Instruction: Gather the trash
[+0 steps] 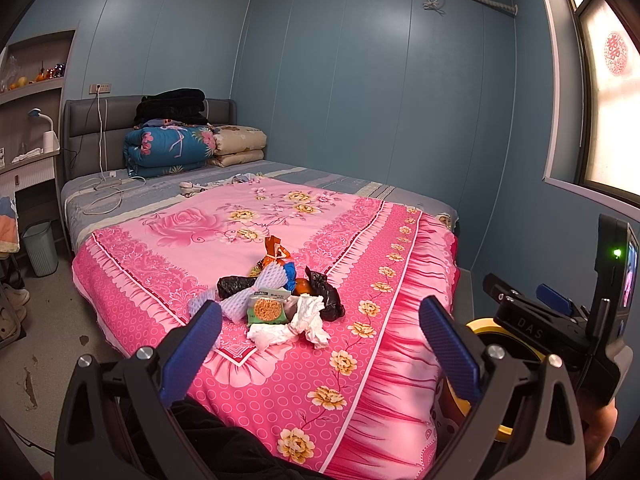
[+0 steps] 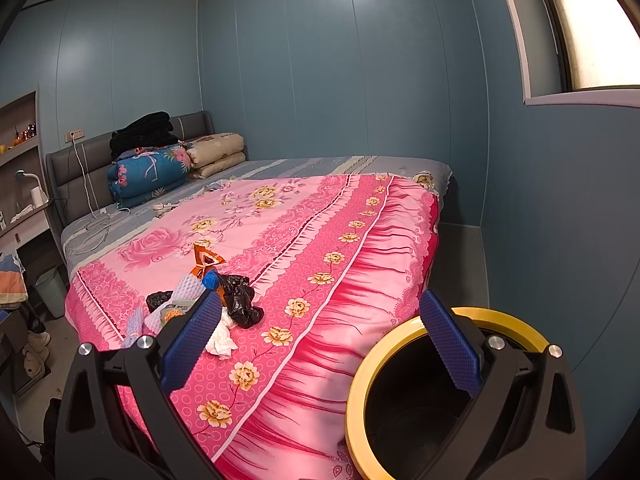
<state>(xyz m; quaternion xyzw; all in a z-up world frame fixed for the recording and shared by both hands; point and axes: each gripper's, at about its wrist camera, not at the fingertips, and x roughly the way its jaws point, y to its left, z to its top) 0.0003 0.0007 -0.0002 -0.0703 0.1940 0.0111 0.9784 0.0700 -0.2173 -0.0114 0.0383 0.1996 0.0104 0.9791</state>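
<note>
Trash pile sits on the pink floral bedspread (image 1: 280, 216) near the foot of the bed, well apart from both grippers. In the pile: crumpled white tissue (image 1: 298, 322) at the front, a noodle snack packet (image 1: 267, 309) touching it, purple foam fruit netting (image 1: 256, 288), two black plastic bags (image 1: 326, 292) with an orange fruit (image 1: 303, 286) between them, and an orange wrapper (image 1: 276, 250) at the back. Left gripper (image 1: 320, 344) hovers over the bed's foot edge, fingers spread wide, nothing between them. Right gripper (image 2: 320, 340) likewise wide open and holding nothing, off to the bed's side; its right finger (image 2: 448, 344) overlaps the rim of a yellow-rimmed black bin (image 2: 360, 380) below, contact unclear. Same pile shows at the left in the right wrist view, partly hidden behind the left finger. Folded quilts (image 1: 172, 148) stacked at the headboard, a grey waste basket (image 1: 40, 248) on the floor left of the bed.
</note>
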